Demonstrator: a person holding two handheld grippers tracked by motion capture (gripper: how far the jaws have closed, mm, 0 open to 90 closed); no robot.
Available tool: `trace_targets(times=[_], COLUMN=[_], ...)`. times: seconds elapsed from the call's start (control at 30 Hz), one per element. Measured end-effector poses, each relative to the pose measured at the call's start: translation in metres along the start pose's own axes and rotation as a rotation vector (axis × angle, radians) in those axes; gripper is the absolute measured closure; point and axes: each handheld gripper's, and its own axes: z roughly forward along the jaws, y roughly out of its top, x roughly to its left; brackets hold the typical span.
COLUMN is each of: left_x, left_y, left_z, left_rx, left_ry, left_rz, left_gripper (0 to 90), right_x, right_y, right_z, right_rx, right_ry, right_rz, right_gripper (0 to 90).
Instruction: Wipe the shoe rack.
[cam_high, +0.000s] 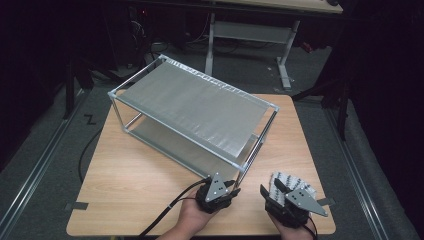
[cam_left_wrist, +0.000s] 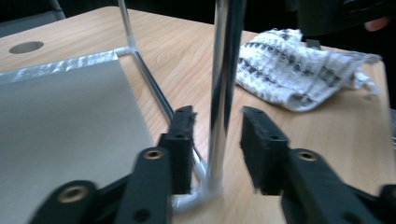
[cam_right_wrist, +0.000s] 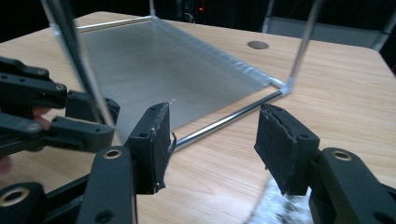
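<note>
A two-shelf metal rack (cam_high: 190, 105) with grey fabric shelves stands across the wooden table (cam_high: 140, 185). My left gripper (cam_high: 234, 189) (cam_left_wrist: 218, 116) is at the rack's near right corner. Its jaws stand on either side of the chrome upright post (cam_left_wrist: 224, 70), with a small gap at each pad, so it is open. A white and black patterned cloth (cam_high: 295, 181) (cam_left_wrist: 299, 60) lies crumpled on the table to the right of that corner. My right gripper (cam_high: 271, 187) (cam_right_wrist: 215, 116) hovers over the cloth, open, with nothing between its pads. It faces the lower shelf (cam_right_wrist: 163, 60).
The table's front edge runs just below both hands. A round hole (cam_right_wrist: 258, 45) is set in the tabletop beyond the rack. Another desk frame (cam_high: 250, 35) stands on the grey floor behind the table. Bare wood lies left of the rack.
</note>
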Motion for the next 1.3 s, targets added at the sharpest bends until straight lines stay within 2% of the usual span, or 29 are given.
trace_targets(times=[0.03,0.07,0.13,0.23,0.27,0.33,0.37,0.4,0.43,0.53,0.67,0.83,0.93,1.1,1.2,1.23,1.27,1.3], left_x=[0.005,0.005,0.012,0.028,0.034,0.043,0.053,0.053,0.057,0.066,0.066,0.066,0.067,0.073,0.082,0.091,0.091,0.095], left_y=[-0.007,-0.007,-0.014,-0.029,-0.036,-0.048,-0.055,-0.055,-0.056,-0.063,-0.07,-0.07,-0.069,-0.065,-0.061,-0.058,-0.058,-0.057], left_z=[-0.02,-0.02,-0.037,-0.067,-0.078,-0.095,-0.106,-0.106,-0.111,-0.122,-0.13,-0.139,-0.138,-0.132,-0.13,-0.131,-0.131,-0.132], left_rx=[-0.015,-0.015,-0.025,-0.03,-0.025,-0.018,-0.002,-0.002,0.0,-0.013,0.017,0.01,0.007,-0.005,-0.019,-0.033,-0.033,-0.035], left_ry=[0.017,0.017,0.043,0.113,0.154,0.221,0.276,0.276,0.303,0.337,0.378,0.395,0.398,0.396,0.418,0.439,0.439,0.456], left_rz=[-0.011,-0.011,-0.031,-0.058,-0.066,-0.079,-0.096,-0.096,-0.107,-0.155,-0.14,-0.153,-0.151,-0.162,-0.171,-0.187,-0.187,-0.19], left_gripper=[59.9,59.0,58.0,54.9,54.9,54.8,54.8,53.9,53.9,53.0,52.9,53.2,53.1,55.0,55.5,55.8,55.9,56.0], right_x=[0.005,0.005,0.011,0.02,0.02,0.027,0.033,0.033,0.035,0.042,0.049,0.051,0.051,0.044,0.033,0.026,0.026,0.019], right_y=[0.0,0.0,-0.001,-0.004,-0.004,-0.004,-0.003,-0.003,-0.002,0.002,0.007,0.012,0.012,0.008,0.003,0.0,0.0,-0.003], right_z=[0.002,0.002,0.007,0.015,0.015,0.018,0.022,0.022,0.025,0.034,0.045,0.053,0.051,0.041,0.03,0.022,0.022,0.014], right_rx=[0.001,0.001,0.019,0.048,0.048,0.054,0.058,0.058,0.058,0.057,0.042,0.035,0.022,0.018,0.017,0.016,0.016,0.017], right_ry=[0.014,0.014,0.032,0.088,0.088,0.118,0.139,0.139,0.152,0.174,0.194,0.209,0.204,0.172,0.151,0.135,0.135,0.112], right_rz=[-0.009,-0.009,-0.022,-0.033,-0.033,-0.058,-0.08,-0.08,-0.08,-0.094,-0.105,-0.094,-0.114,-0.114,-0.096,-0.087,-0.087,-0.07], right_gripper=[44.3,44.3,43.9,43.0,43.0,43.2,44.8,44.8,45.2,49.2,56.6,69.4,80.2,80.7,80.6,80.6,80.6,80.7])
